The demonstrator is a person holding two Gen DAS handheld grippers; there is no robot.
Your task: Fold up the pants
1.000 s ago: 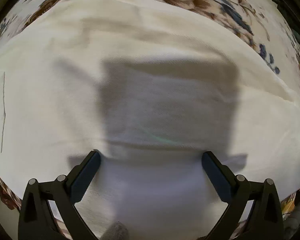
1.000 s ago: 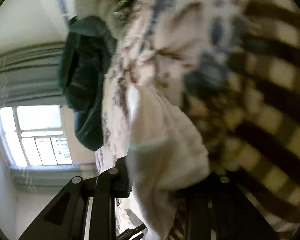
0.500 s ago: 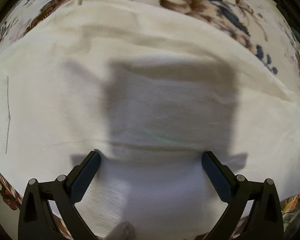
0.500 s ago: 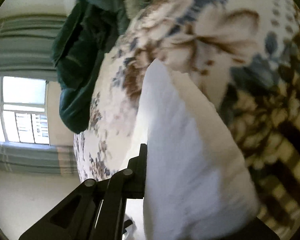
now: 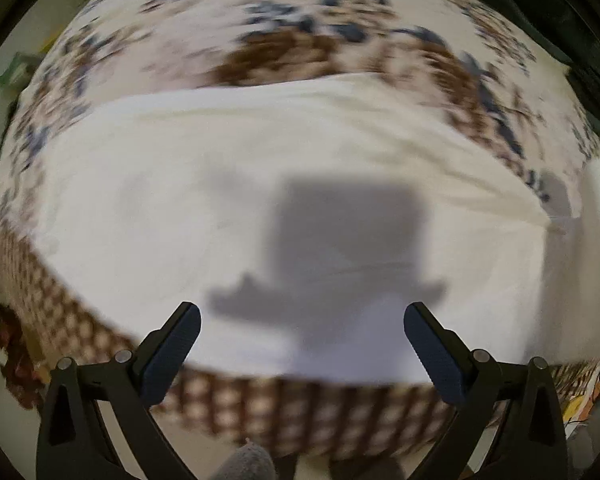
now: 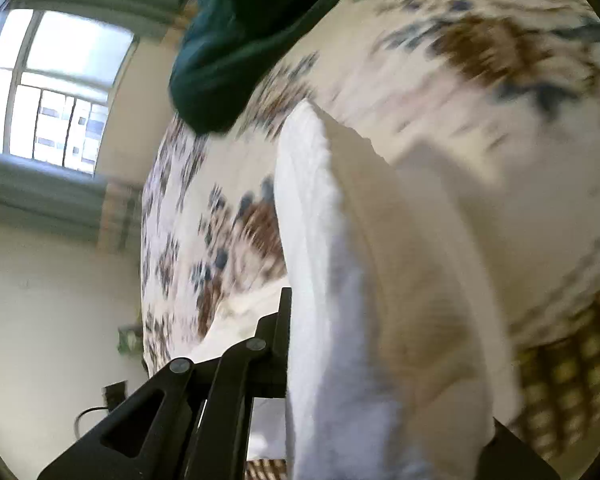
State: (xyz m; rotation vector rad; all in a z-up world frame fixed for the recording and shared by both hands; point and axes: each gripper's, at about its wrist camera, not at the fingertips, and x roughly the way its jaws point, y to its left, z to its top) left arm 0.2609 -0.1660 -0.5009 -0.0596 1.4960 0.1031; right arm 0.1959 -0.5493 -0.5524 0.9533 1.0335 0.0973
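The cream-white pants (image 5: 236,184) lie spread across a floral bedspread (image 5: 292,36). My left gripper (image 5: 300,320) is open and empty, held above the near part of the pants, its shadow on the cloth. My right gripper (image 6: 340,344) is shut on an end of the pants (image 6: 380,264) and holds it lifted off the bed; the cloth hides the right finger. That lifted end shows at the right edge of the left wrist view (image 5: 596,200).
A dark green garment (image 6: 236,40) lies on the far part of the bed. The bedspread's checked border (image 5: 292,404) hangs over the near edge. A window (image 6: 52,92) and curtains are at the left in the right wrist view.
My left gripper has pulled back and up from the pants, so more of the bed shows. My right gripper has swung with the held end of the pants toward the spread cloth.
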